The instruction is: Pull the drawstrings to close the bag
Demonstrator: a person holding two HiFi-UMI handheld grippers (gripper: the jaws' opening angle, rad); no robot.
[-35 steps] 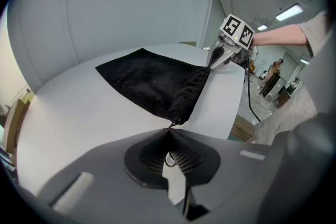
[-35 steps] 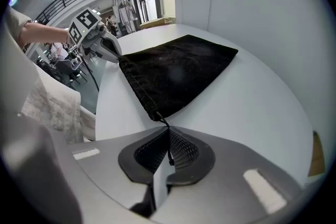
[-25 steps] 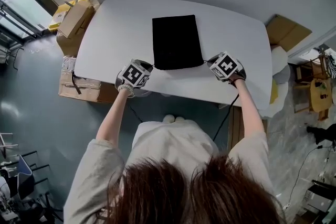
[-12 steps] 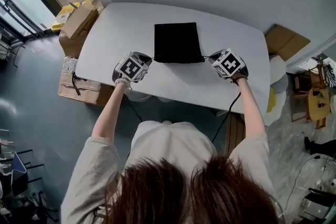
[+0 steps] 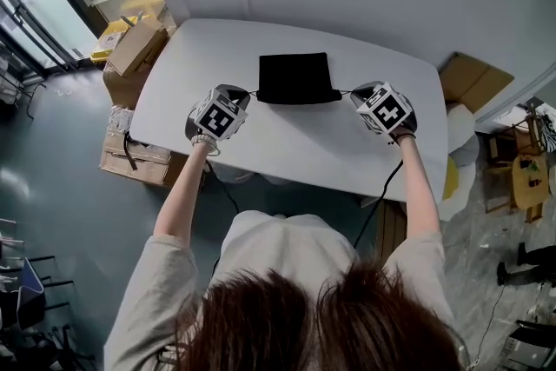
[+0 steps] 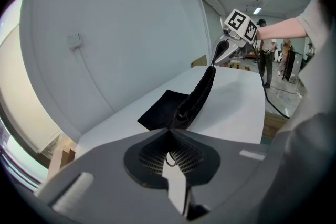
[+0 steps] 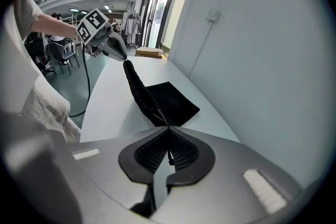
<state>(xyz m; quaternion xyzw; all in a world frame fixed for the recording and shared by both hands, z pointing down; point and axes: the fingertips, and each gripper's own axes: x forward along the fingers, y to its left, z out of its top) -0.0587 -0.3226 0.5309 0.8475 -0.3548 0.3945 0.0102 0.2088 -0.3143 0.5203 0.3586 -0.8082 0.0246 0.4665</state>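
A black drawstring bag lies on the white table, its near edge bunched into a narrow ridge raised between the two grippers. At the bag's left corner, my left gripper is shut on the left drawstring, which shows as a thin loop between its pads. My right gripper at the right corner is shut on the right drawstring. Both cords run taut to the gathered mouth. The right gripper shows in the left gripper view, and the left gripper in the right gripper view.
A plain wall stands just behind the table's far edge. Cardboard boxes sit on the floor at the left and another at the right. A black cable hangs off the table's near right side.
The grippers have drawn further apart with the cords in them. The bag's near edge has gathered and lifted, so the bag looks shorter than a second ago.
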